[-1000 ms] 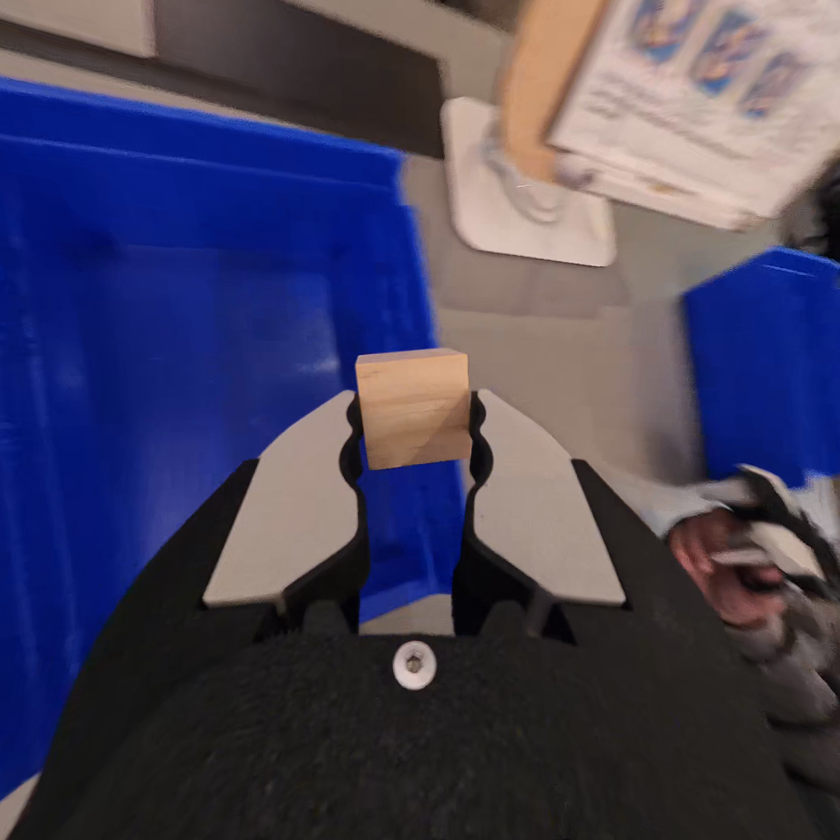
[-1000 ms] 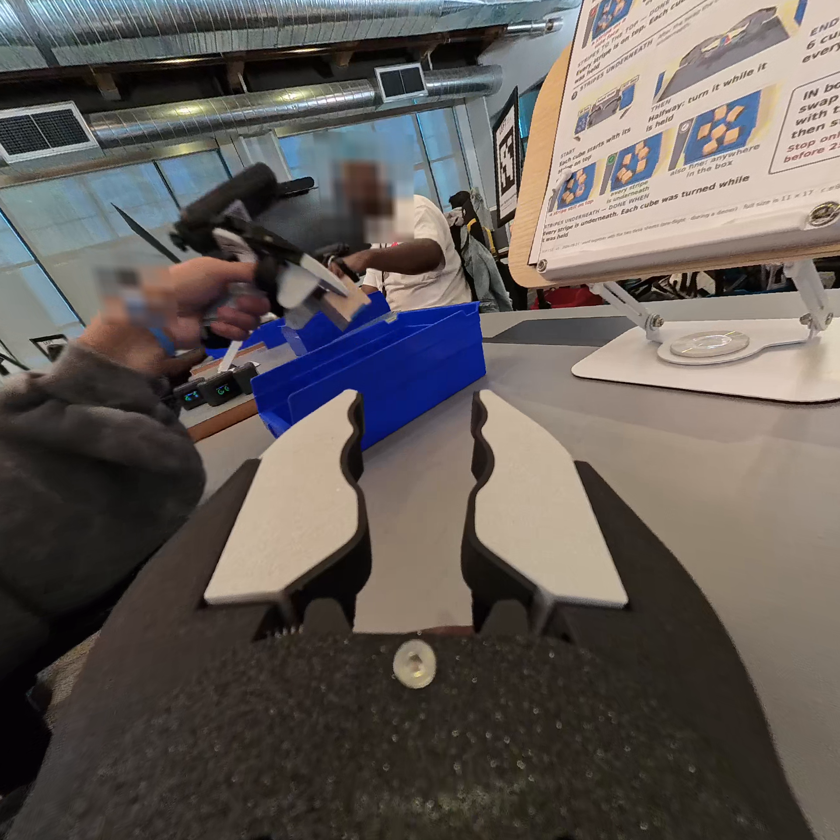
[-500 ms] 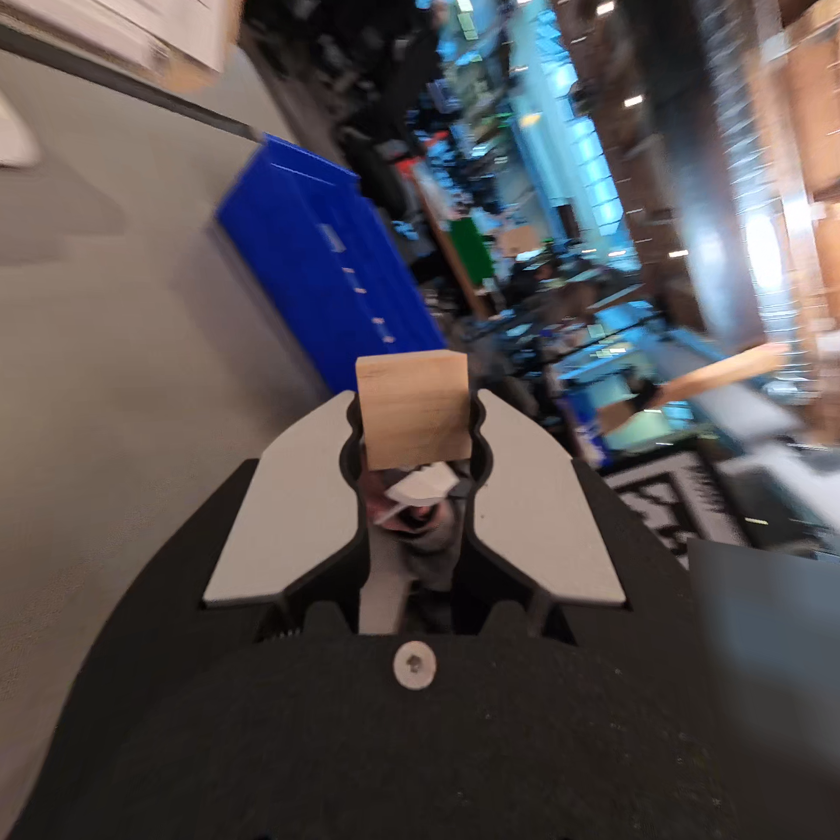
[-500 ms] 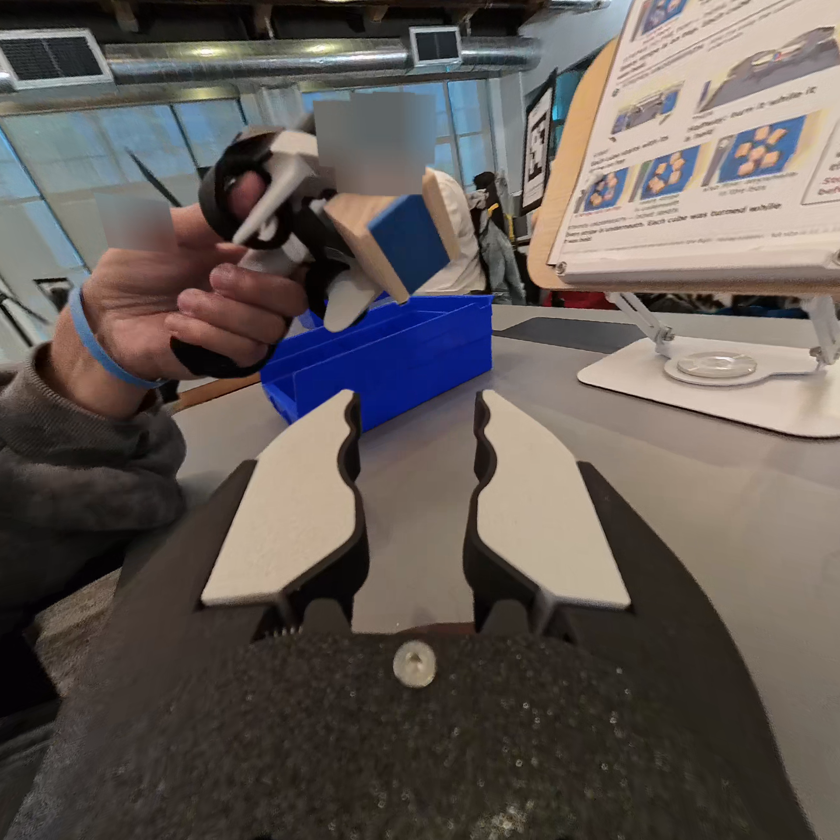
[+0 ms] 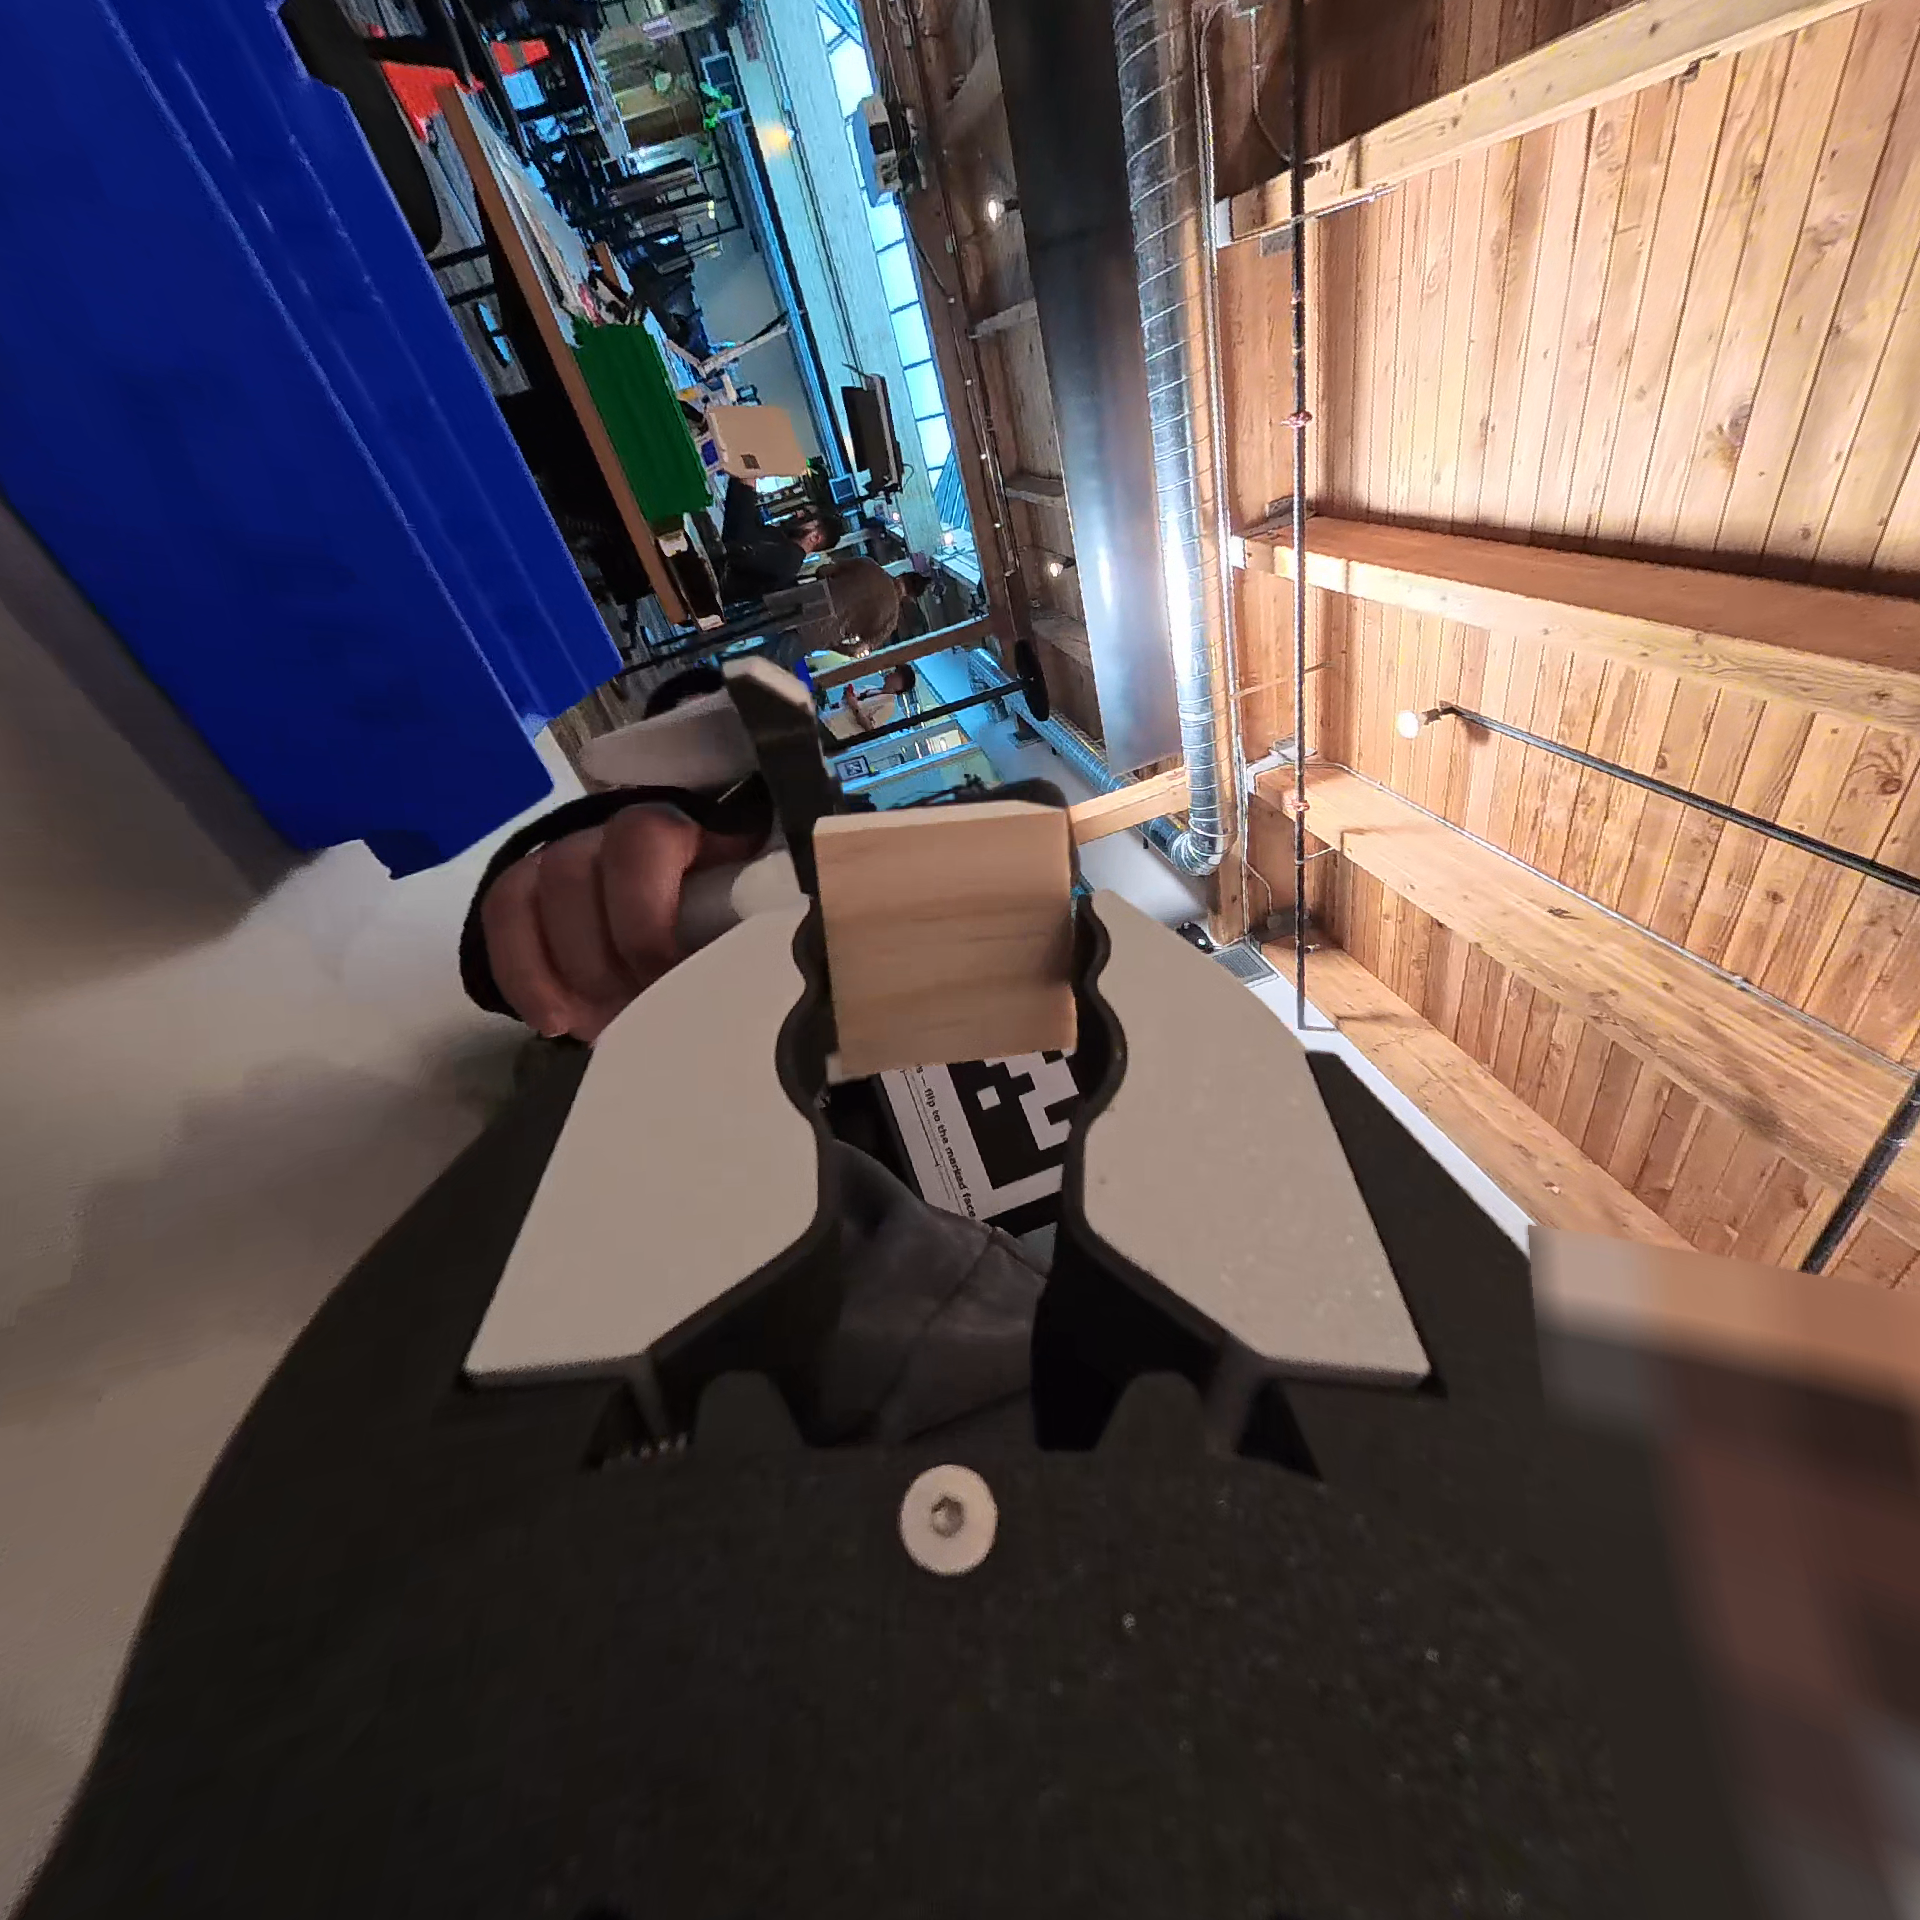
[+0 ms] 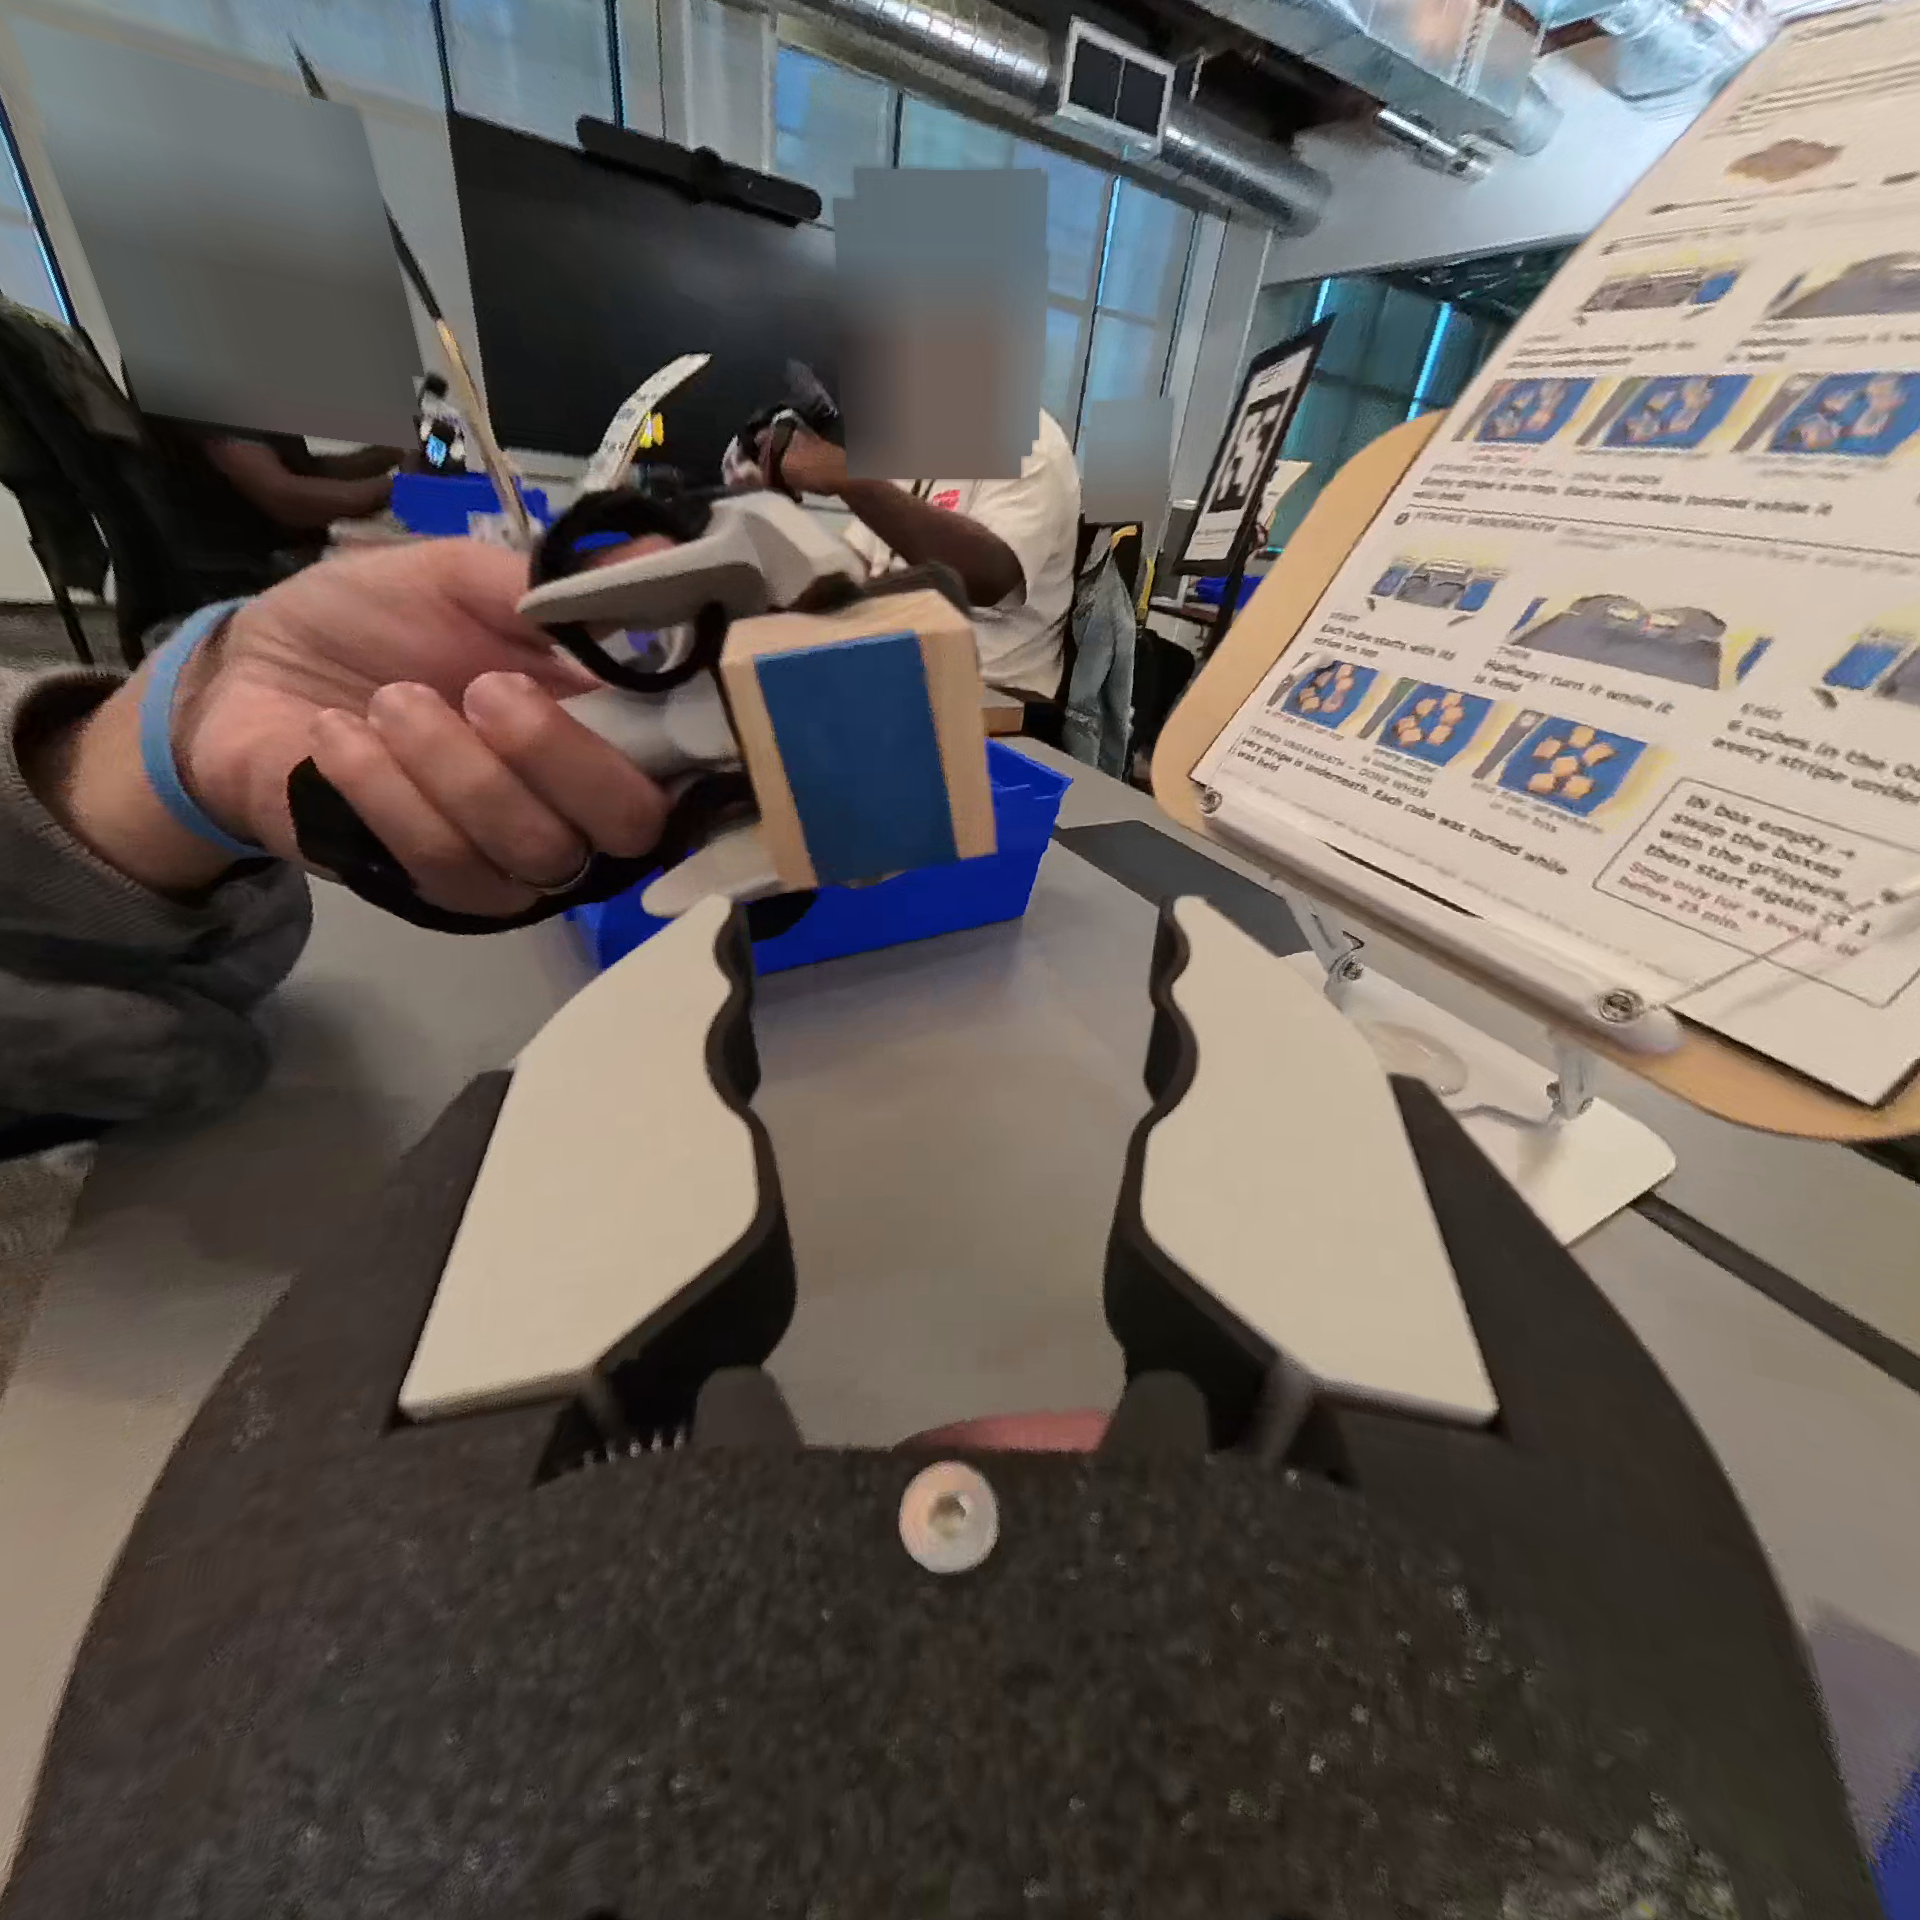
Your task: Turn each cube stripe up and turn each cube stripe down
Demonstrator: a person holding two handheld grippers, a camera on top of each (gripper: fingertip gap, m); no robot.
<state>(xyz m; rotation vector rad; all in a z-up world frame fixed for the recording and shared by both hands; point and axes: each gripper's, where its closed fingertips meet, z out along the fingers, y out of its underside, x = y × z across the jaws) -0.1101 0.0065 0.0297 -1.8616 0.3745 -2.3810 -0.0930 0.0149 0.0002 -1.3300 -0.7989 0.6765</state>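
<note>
Left gripper (image 5: 951, 971), clamped on the wooden cube (image 5: 945, 935), has rolled over since a second ago, lifting it from above the blue bin (image 6: 894, 894). Stripe (image 6: 852, 758) now faces the right gripper (image 6: 951, 1023), spread and empty above the table (image 6: 935, 1143). Handover likely next.

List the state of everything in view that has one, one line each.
Left claw: shut on the cube, held in the air.
Right claw: open, empty.
Cube: gripped, blue stripe facing the right claw.
Bin: on the table; contents hidden.
</note>
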